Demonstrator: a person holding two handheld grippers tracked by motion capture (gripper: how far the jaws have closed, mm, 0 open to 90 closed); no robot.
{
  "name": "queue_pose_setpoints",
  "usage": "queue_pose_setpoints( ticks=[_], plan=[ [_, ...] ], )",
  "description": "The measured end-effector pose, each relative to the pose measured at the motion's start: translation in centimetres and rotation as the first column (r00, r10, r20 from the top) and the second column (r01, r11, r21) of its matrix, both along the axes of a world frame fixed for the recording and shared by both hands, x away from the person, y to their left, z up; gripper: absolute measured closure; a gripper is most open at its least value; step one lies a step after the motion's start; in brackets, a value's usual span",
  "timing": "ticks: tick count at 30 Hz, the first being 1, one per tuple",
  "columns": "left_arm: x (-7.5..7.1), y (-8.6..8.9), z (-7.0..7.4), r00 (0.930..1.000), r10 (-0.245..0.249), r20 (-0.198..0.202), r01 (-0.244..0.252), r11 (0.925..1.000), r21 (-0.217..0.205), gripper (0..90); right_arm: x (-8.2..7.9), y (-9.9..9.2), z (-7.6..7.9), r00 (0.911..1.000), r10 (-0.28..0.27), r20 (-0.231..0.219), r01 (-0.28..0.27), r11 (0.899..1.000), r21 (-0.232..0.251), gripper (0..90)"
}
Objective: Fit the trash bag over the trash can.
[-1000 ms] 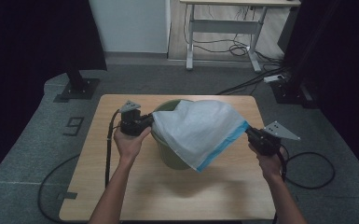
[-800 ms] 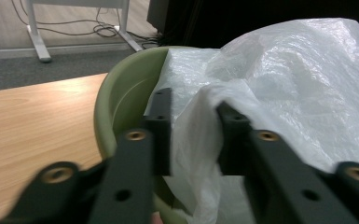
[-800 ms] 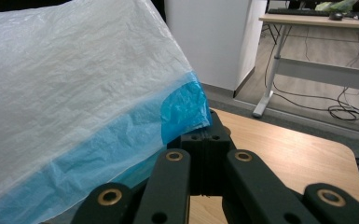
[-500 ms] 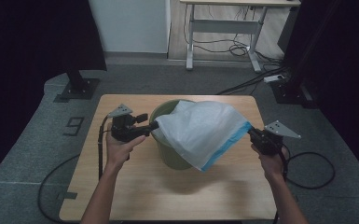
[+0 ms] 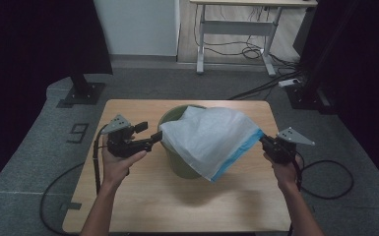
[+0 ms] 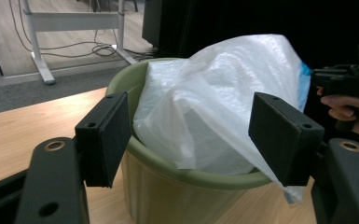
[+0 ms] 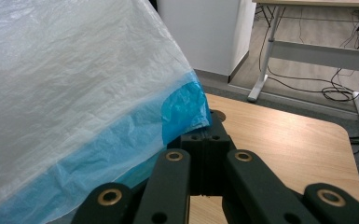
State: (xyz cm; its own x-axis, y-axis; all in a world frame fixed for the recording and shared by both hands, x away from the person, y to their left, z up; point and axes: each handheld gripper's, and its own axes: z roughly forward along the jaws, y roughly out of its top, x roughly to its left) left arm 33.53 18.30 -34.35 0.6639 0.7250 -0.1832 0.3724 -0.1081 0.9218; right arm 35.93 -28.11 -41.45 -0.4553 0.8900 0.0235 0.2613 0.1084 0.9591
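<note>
A green bucket (image 5: 179, 164) stands near the middle of the wooden worktop (image 5: 128, 201), and a white plastic bag (image 5: 211, 135) with a blue band along its edge is draped over the bucket's mouth, sagging toward the person's right. The right gripper (image 5: 267, 143) has its fingers pressed together on the blue corner of the bag (in the right gripper view the blue film bunches right at the closed tips), and it holds that corner stretched out above the worktop, well off the bucket's rim. The left gripper (image 5: 155, 139) sits just beside the bucket on its left side, level with the rim. Its fingers have just been opening and now stand wide apart; in the left gripper view the bag and the bucket's rim show in the gap between them, a little beyond the pads, and neither pad presses on the film. Both forearms reach in from the near edge.
</note>
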Motion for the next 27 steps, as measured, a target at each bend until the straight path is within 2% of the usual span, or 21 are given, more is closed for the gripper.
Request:
queue_pose_setpoints(
  ticks=[3, 8, 14, 20, 27],
  plan=[
    [-0.3, -0.9, 0.1, 1.0, -0.009, -0.001, 0.009, 0.9999, 0.014, 29.4, 0.0, 0.1, 0.0, 1.0, 0.002, -0.002, -0.002, 1.0, 0.0, 88.4],
    [-0.3, -3.6, -0.3, 0.9987, -0.032, -0.04, 0.034, 0.9983, 0.047, 29.5, -0.2, 0.8, 0.0, 0.9998, 0.018, 0.0, -0.018, 1.0, -0.002, 88.4],
    [-0.4, -6.4, -0.9, 0.9972, -0.061, -0.042, 0.065, 0.9942, 0.086, 29.4, -0.6, 1.6, 0.0, 0.9991, 0.043, 0.0, -0.043, 0.999, -0.002, 88.4],
    [-0.7, -8.1, -1.3, 0.9972, -0.069, -0.029, 0.072, 0.9894, 0.126, 29.5, -1.0, 2.2, 0.0, 0.9981, 0.061, 0.006, -0.061, 0.998, 0.001, 88.4],
    [-0.2, -9.9, -2.5, 0.9948, -0.085, -0.056, 0.093, 0.9832, 0.157, 29.2, -0.9, 2.7, -0.1, 0.9974, 0.072, 0.0, -0.072, 0.997, 0.003, 88.3]
  ],
)
